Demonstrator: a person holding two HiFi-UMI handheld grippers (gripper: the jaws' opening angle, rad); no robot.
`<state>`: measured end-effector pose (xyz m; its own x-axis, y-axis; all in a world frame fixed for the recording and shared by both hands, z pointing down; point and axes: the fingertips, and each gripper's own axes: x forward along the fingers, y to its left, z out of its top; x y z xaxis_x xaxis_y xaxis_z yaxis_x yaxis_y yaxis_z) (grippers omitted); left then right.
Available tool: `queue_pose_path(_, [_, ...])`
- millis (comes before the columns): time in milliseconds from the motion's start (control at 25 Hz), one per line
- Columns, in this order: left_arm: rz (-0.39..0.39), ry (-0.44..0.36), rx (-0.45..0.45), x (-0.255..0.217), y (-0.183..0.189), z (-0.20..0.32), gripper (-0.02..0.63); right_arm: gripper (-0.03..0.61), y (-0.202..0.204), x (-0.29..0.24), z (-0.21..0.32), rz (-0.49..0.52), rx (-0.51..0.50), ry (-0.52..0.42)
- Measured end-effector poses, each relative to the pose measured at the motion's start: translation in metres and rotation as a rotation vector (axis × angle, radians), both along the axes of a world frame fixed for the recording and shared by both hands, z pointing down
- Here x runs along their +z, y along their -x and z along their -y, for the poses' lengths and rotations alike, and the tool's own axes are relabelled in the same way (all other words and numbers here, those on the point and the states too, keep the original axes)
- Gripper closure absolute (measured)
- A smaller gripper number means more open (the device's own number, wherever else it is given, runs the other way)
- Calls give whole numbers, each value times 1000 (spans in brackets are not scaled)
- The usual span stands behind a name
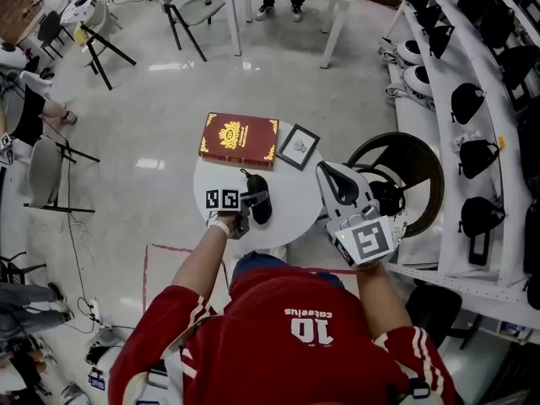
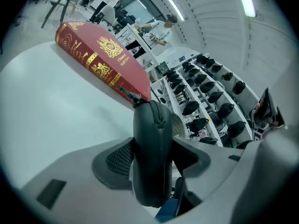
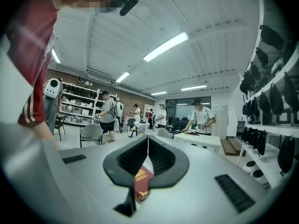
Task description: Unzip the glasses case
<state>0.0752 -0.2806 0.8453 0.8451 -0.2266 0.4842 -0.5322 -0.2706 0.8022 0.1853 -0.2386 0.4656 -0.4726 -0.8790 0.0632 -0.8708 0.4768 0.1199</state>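
**Case gripped, zip not yet opened**

Nearest: red-sleeved arms, one tool in each hand. Left tool [image 2: 152, 146] clenched on the black glasses case [image 2: 150, 139], pads against both flanks, near end of the case sunk between the jaws. Case lying on the round white surface [image 1: 291, 205] toward its front rim, zip seam facing up, long axis pointing away toward the book. Right tool [image 3: 147, 141] clamped on nothing, pads meeting at the tips. Sits at the surface's right edge in the head view, well apart from the case, aimed out across the room rather than down at it.

Zip track running along the top of the case, closed along its whole visible run. Zip pull [image 2: 127, 93] at the far tip, just short of the book. No gap in the seam, nothing of the inside on show.

Farther out on the same surface: red book [image 1: 239, 139] with gold print, flat at the far edge. Small black picture frame [image 1: 299, 146] just right of it. Beyond, racks [image 1: 485, 99] of dark gear along the right wall, too small to name.

Judged progress: early. Done: case pinned by the left tool. Left to do: bring the right tool down to the pull, pinch it, drag it along the seam with the left grip firm. Likely snag: small pull, easy to miss.
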Motion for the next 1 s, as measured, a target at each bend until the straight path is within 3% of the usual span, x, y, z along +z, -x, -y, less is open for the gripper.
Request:
queue_pose_path(200, [13, 20, -23, 11, 4, 6, 360, 561, 3, 7, 6, 0, -13, 20])
queue_pose_path(400, [146, -27, -4, 21, 16, 12, 346, 561, 7, 11, 8, -4, -30, 31])
queue_pose_path(560, [209, -53, -6, 21, 26, 16, 311, 561, 8, 10, 11, -1, -37, 24])
queue_pose_path(1000, [231, -78, -88, 4, 66, 18, 295, 561, 21, -7, 18, 20, -75, -7])
